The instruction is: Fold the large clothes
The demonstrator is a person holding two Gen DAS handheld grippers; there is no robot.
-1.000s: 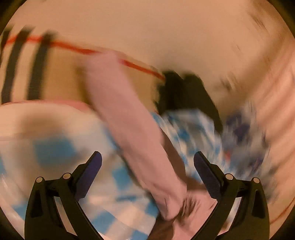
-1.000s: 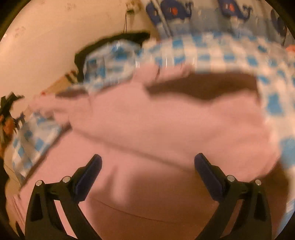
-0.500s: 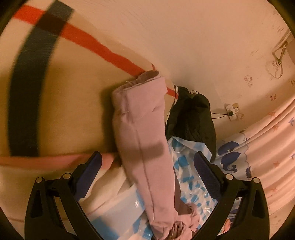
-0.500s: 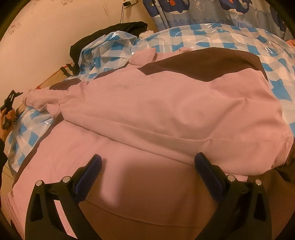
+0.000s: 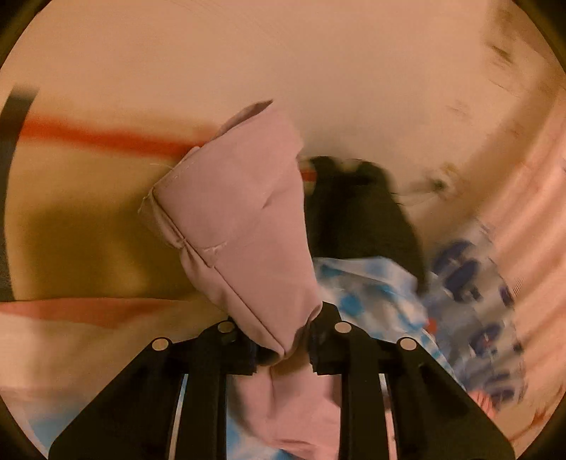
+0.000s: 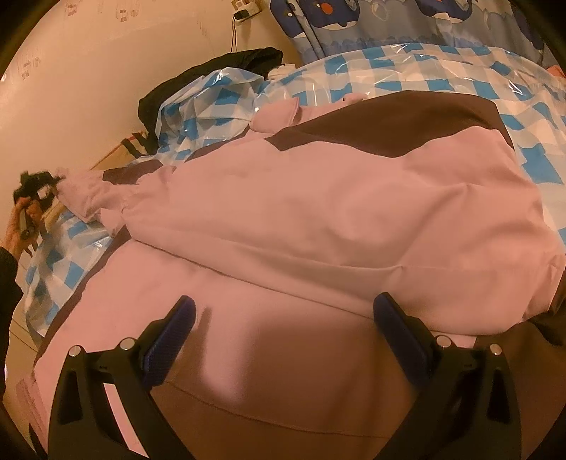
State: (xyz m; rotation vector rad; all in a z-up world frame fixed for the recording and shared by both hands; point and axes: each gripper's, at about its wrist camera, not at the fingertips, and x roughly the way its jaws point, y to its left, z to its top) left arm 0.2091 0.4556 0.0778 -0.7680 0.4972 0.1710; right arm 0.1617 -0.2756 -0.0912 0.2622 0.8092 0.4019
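A large pink and brown jacket [image 6: 318, 212] lies spread on a blue-and-white checked plastic sheet [image 6: 442, 70]. My left gripper [image 5: 281, 341] is shut on the pink sleeve [image 5: 244, 212] near its cuff, which sticks up beyond the fingers. In the right wrist view the left gripper [image 6: 35, 187] shows at the far left, holding the sleeve end [image 6: 81, 191]. My right gripper [image 6: 283, 329] is open and empty, just above the jacket's body.
A black garment [image 6: 212, 78] lies by the wall behind the sheet; it also shows in the left wrist view [image 5: 353, 212]. A whale-print curtain [image 6: 353, 21] hangs at the back. A striped beige blanket [image 5: 88, 170] lies at the left.
My left gripper was open beside the sleeve and has closed on it. The right gripper has stayed open over the jacket, which has settled flat.
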